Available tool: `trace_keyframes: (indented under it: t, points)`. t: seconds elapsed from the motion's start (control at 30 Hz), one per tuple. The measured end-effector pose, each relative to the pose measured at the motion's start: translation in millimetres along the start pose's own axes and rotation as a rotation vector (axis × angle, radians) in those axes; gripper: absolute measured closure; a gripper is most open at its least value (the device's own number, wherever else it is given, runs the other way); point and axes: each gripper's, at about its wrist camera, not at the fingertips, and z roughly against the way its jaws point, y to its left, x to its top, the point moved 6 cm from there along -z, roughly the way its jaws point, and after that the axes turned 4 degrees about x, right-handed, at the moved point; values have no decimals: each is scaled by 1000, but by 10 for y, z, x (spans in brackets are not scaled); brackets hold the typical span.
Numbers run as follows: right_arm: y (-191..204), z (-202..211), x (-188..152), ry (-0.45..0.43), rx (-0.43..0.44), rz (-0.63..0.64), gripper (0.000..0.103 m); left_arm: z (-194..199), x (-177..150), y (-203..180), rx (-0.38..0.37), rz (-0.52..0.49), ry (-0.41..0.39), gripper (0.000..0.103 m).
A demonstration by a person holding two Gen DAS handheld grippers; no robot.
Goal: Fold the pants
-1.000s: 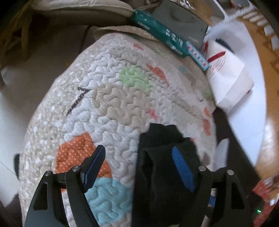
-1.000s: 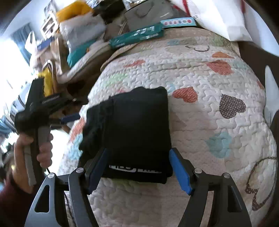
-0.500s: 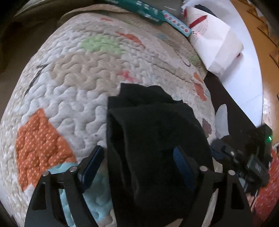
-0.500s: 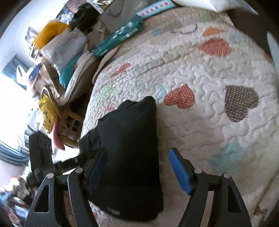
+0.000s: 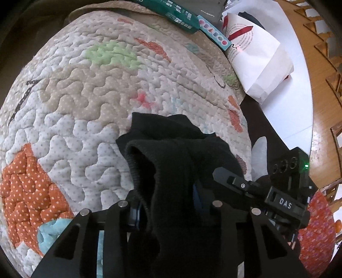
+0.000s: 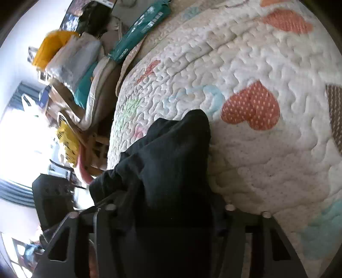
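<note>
Both views show jaws closing on the black pants [image 5: 175, 162] bunched on the quilt [image 5: 85, 102]: left gripper [image 5: 168, 205] pinches a thick fold. Right gripper [image 6: 168, 211] straddles cloth; uneven layers could slip out, spoiling the fold

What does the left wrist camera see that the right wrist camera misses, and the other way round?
Only the left view shows the white paper bag, the wooden floor and the right gripper from the side. Only the right view shows the red dotted heart and the cluttered pile with a yellow bag. Both show the black pants bunched between closing fingers, the quilt and the green box.
</note>
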Motion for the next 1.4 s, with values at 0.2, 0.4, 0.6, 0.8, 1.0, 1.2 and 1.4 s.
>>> trace_keyframes:
  t: [0.2,0.4,0.6,0.8,1.0,1.2,1.4]
  points:
    - [357,152,142,-28,-9,113,63,209,225,-125,-6,-19,-64,68]
    - [768,124,545,-54,5,197,65,420,780,-99,1,-16,-136,68]
    - [942,-222,1015,-64,-18,203,65,233,1264,96,100,-5,-138,68]
    - [812,-678,1241,-32,-104,209,64,-148,1413,451,162,54,-75,60]
    - [550,-896,1335,-28,-162,140,44,-210,1509,581,88,128,-57,51]
    - [502,-608,1249,-80,-166,161,37,-144,1563,708,72,202,-78,48]
    - [397,-254,925,-106,-151,170,34,-193,1580,714,86,190,-86,45]
